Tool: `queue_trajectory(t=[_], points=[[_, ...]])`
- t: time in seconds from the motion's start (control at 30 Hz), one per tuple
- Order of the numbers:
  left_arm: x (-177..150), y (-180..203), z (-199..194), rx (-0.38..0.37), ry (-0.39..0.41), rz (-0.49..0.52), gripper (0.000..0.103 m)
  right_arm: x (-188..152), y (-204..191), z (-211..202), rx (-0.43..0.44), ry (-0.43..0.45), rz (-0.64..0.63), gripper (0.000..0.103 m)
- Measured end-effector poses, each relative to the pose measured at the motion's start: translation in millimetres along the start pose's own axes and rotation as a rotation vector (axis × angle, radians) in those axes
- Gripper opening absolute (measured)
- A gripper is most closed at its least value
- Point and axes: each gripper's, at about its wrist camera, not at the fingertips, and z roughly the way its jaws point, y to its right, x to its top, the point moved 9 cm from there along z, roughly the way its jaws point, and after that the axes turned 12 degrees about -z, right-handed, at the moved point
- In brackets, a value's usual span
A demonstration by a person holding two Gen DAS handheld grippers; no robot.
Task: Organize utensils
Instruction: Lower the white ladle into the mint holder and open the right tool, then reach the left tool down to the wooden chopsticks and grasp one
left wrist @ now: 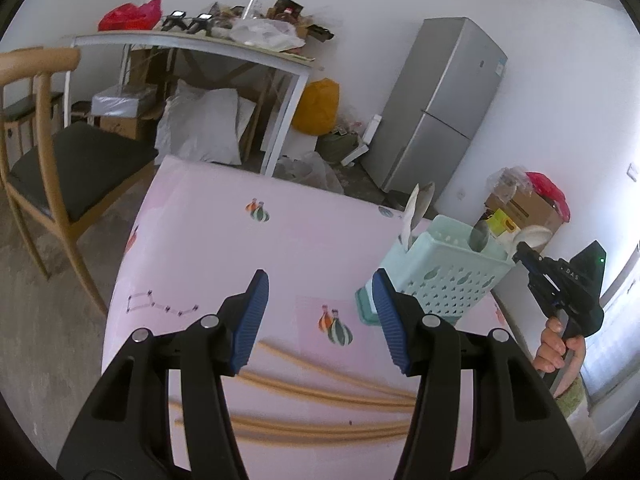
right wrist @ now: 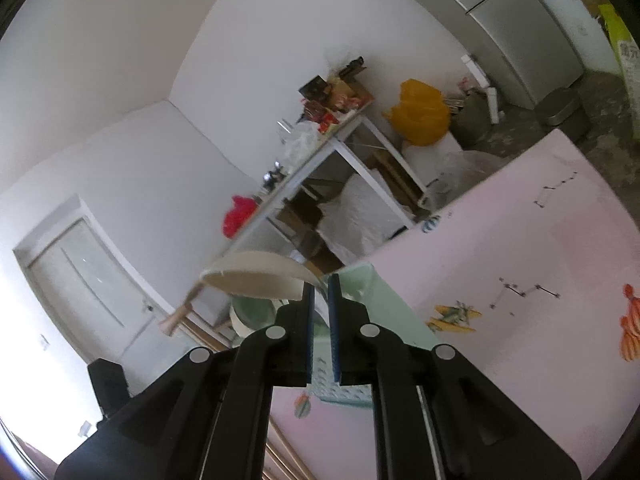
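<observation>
Dropping the spoon (right wrist: 256, 276) into the caddy (left wrist: 440, 268) comes next, I judge: right gripper (right wrist: 320, 284), jaws nearly closed, pinches its bowl over the rim. Lower it before releasing. Left gripper (left wrist: 320, 320) hangs half-open, empty, above chopsticks (left wrist: 320, 396) lying on the worktop (left wrist: 224, 248).

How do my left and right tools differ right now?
The left tool stands wide open and empty, while the right tool is nearly closed. The left tool hangs over the chopsticks on the pink table. The right tool is up at the green basket, its tip by the white spoon. Both have blue pads.
</observation>
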Motion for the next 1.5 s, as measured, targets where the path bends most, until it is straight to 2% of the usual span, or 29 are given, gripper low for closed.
queue_trajectory(t=[0.07, 0.1, 0.2, 0.27, 0.37, 0.5, 0.6, 0.7, 0.83, 0.93, 1.07, 1.23, 1.37, 1.5], points=[[-4.2, -6.1, -5.0, 0.007, -0.005, -0.012, 0.051, -2.4, -1.7, -1.7, -0.035, -0.020, -0.026, 0.018], [-5.9, -9.0, -7.6, 0.009, -0.008, -0.016, 0.051, -3.1, -3.0, -3.1, -0.056, -0.028, -0.041, 0.019], [-15.4, -16.2, -15.2, 0.013, -0.022, -0.030, 0.051, -5.1, -8.6, -13.2, -0.116, -0.042, -0.091, 0.034], [-21.9, -20.3, -19.5, 0.013, -0.029, -0.037, 0.051, -4.7, -13.0, -22.7, -0.148, -0.034, -0.120, 0.050], [-33.3, -26.7, -26.5, 0.015, -0.041, -0.049, 0.051, -3.0, -19.7, -40.1, -0.208, -0.026, -0.169, 0.055], [-53.4, -33.2, -37.0, 0.019, -0.064, -0.060, 0.051, -5.3, -39.5, -66.7, -0.251, -0.004, -0.229, 0.056], [-73.2, -33.0, -42.0, 0.015, -0.098, -0.055, 0.052, -20.6, -67.5, -65.8, -0.197, -0.041, -0.276, 0.057], [-98.7, -28.3, -41.7, 0.000, -0.153, -0.050, 0.052, -55.4, -93.3, -31.7, -0.116, -0.187, -0.318, 0.058], [-128.8, -26.3, -33.4, -0.034, -0.228, -0.084, 0.051, -115.4, -121.0, 35.6, -0.065, -0.444, -0.444, 0.058], [-142.3, -25.8, -23.7, -0.071, -0.263, -0.142, 0.049, -140.6, -126.8, 71.0, -0.043, -0.563, -0.495, 0.058], [-152.4, -32.7, -8.0, -0.104, -0.308, -0.225, 0.039, -163.9, -113.4, 114.8, -0.035, -0.705, -0.490, 0.058], [-154.9, -44.3, 3.5, -0.107, -0.331, -0.302, 0.031, -193.3, -103.1, 126.3, -0.037, -0.807, -0.455, 0.051], [-150.0, -50.5, 7.8, -0.110, -0.322, -0.340, 0.029, -201.6, -109.4, 118.1, -0.022, -0.816, -0.455, 0.045], [-144.2, -52.2, 17.6, -0.076, -0.318, -0.350, 0.017, -212.6, -121.9, 109.6, -0.014, -0.812, -0.425, 0.038]])
